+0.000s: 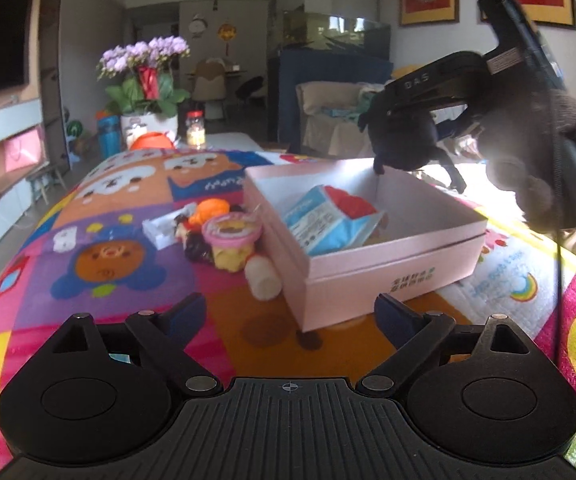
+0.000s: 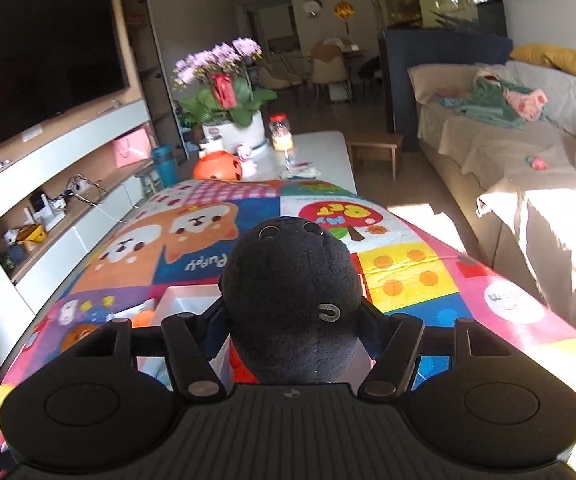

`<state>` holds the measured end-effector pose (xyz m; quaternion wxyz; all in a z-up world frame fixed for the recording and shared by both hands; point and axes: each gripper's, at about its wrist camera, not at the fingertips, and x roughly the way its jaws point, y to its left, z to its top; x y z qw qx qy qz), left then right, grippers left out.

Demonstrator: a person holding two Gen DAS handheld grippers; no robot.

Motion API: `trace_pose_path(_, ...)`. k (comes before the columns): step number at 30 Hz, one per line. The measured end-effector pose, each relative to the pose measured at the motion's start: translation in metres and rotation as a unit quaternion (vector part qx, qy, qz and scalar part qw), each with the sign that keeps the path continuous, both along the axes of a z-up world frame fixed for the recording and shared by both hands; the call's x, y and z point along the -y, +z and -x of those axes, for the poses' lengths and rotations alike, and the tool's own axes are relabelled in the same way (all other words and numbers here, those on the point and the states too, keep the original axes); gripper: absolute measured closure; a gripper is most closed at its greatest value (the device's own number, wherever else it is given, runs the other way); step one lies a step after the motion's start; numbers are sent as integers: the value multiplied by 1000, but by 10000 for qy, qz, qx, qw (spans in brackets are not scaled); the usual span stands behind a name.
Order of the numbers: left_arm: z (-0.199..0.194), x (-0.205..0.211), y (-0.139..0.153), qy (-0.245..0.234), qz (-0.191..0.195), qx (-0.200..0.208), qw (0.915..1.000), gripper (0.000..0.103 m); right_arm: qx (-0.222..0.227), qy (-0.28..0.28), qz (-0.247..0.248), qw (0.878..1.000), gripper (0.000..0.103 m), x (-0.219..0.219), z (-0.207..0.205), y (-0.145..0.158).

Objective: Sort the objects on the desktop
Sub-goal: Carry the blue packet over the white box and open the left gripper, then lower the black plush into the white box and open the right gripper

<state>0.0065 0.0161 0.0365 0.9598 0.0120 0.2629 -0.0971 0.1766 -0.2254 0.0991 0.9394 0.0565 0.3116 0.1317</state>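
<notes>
Plush toy (image 2: 292,300), black, gripped round the body by the right tool (image 2: 292,320), both fingers pressed into its sides, head pointing forward along the fingers. Hangs, in the left wrist view, over the far right corner of the pink box (image 1: 388,268), legs down, one paw right at the far rim; touching or just clear, cannot tell. Lies therefore slightly beyond and to the right of the box's open middle, so probably calls for a short pull towards the near left, then a lowering and a release. Already inside the box: a blue-and-white packet (image 1: 328,220) against the left wall, with free room on the right side. Left tool (image 1: 290,312) wide open and empty, low over the surface (image 1: 127,300), facing the box's near corner. Nearer than the right to the loose things left of the box: a pink-lidded cup (image 1: 231,236), a pale bottle (image 1: 263,280) lying against the box wall, an orange toy (image 1: 211,208).
</notes>
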Motion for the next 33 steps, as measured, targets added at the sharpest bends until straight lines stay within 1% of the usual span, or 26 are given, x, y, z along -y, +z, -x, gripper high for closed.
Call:
trace_pose_path(2,-1,-8,-5,97,85,-88,9999,8,-299,14,56,9995,35,-6,-16,-10)
trace_pose_path(4,-2,-16,-10,189,187,-160,9995,8,-408,23,60,9991,34,-5,-17,-14)
trace_pose_path(6,-4,-22,-15,267,323,-224,9989,7,-197,-58,140,9997,29,-2,-7,-11)
trace_pose_path(9,-6,-25,-20,276,489,-253,9981,7,115,-169,214,9996,29,4,-2,0)
trace_pose_path(11,-6,-24,-22,223,531,-264,9980,7,236,-209,388,9988,40,3,-4,6)
trace_pose_path(12,-6,-23,-22,207,527,-257,9981,7,235,-198,479,9984,52,-1,-7,7)
trace_pose_path(13,-5,-24,-22,202,535,-235,9981,6,179,-165,554,9982,58,-5,-14,5)
trace_pose_path(14,-4,-23,-22,202,556,-216,9980,6,123,-124,618,9979,61,-9,-19,3)
trace_pose_path(15,-3,-24,-23,216,576,-219,9979,6,74,-115,699,9975,67,-13,-24,-1)
trace_pose_path(16,-3,-25,-23,234,593,-235,9977,6,-18,-129,785,9968,70,-17,-28,-8)
trace_pose_path(18,-3,-26,-24,244,648,-247,9973,6,-168,-206,852,9960,70,-18,-26,-16)
trace_pose_path(19,-3,-27,-24,249,669,-244,9972,6,-296,-171,803,9962,70,-17,-22,-19)
trace_pose_path(20,-3,-27,-24,247,687,-252,9970,6,-329,-135,728,9967,70,-14,-14,-19)
trace_pose_path(21,-3,-27,-25,241,706,-267,9969,5,-287,-62,717,9970,69,-12,-1,-18)
trace_pose_path(23,-5,-27,-25,235,732,-295,9966,5,-346,145,792,9962,69,-9,23,-15)
trace_pose_path(25,-5,-27,-26,235,737,-315,9965,5,-510,369,856,9943,69,-8,42,-16)
trace_pose_path(27,-6,-27,-26,240,721,-314,9966,5,-698,566,1020,9907,69,-13,55,-20)
trace_pose_path(29,-5,-26,-26,239,688,-289,9969,4,-849,587,1111,9884,69,-18,55,-31)
trace_pose_path(31,-4,-24,-26,229,646,-261,9973,4,-721,458,1199,9891,69,-23,49,-40)
trace_pose_path(33,-3,-24,-26,222,622,-253,9975,4,-707,383,1058,9911,69,-23,38,-44)
